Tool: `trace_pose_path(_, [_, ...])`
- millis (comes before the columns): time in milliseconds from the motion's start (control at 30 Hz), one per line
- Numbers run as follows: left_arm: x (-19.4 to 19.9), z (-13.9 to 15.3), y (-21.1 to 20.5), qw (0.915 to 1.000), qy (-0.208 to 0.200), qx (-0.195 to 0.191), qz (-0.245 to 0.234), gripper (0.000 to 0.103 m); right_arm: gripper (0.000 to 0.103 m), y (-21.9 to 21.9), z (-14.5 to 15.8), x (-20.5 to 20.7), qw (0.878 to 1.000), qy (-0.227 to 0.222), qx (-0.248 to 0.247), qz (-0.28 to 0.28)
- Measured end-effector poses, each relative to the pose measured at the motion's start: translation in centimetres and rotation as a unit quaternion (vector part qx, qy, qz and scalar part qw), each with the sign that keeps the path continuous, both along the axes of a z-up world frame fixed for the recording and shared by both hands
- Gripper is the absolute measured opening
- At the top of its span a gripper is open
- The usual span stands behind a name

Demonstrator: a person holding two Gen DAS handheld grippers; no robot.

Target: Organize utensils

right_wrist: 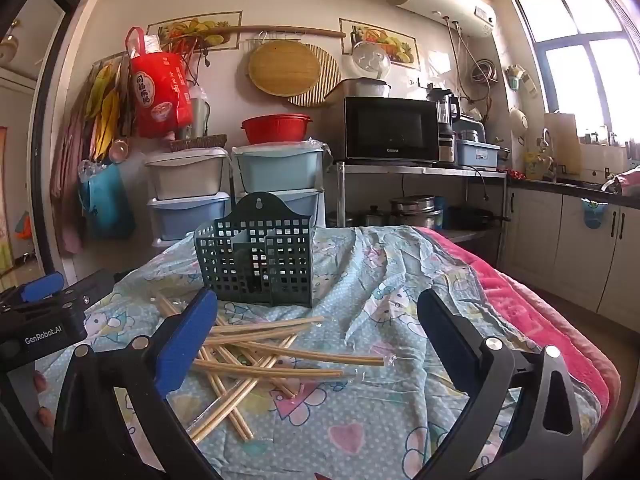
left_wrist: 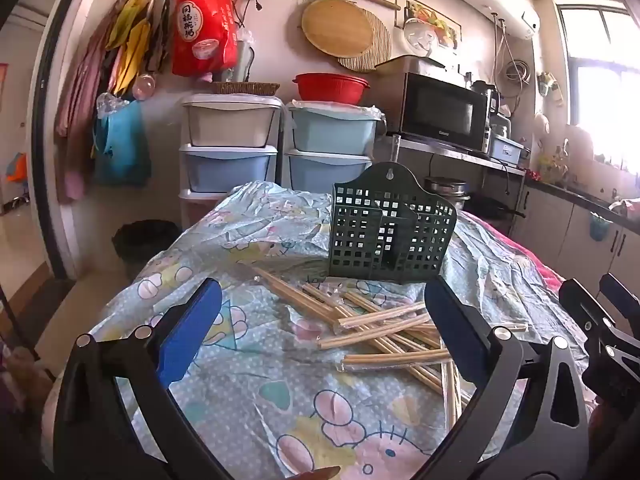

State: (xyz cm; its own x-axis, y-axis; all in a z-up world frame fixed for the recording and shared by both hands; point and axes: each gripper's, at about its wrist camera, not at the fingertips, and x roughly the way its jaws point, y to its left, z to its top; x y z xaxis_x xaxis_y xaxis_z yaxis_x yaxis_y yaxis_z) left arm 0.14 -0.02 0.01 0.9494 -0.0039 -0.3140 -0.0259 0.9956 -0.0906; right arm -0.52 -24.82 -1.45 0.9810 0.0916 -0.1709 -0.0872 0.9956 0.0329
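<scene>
Chopsticks (left_wrist: pixel 384 332), many in clear sleeves, scattered in a crossed heap on the cartoon-print cloth (left_wrist: pixel 248 392) covering the table, just in front of the dark green perforated holder (left_wrist: pixel 392 236). Holder standing upright on the cloth, compartments open at the top. Left gripper (left_wrist: pixel 324 332) spread wide above the cloth, nothing between its blue pads, heap lying toward its right finger. Right gripper (right_wrist: pixel 316 340) likewise spread wide and holding nothing, heap near its left finger. Microwave (right_wrist: pixel 390 130) on a metal shelf behind.
</scene>
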Motion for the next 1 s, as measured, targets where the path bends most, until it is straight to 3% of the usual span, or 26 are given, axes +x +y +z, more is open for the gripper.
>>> trace_pose_path(1000, [-0.39,-0.01,0.01,1.0000,-0.005,-0.002,0.006,0.093,0.097,0.01,-0.39,0.29,1.000,0.006,-0.003,-0.004])
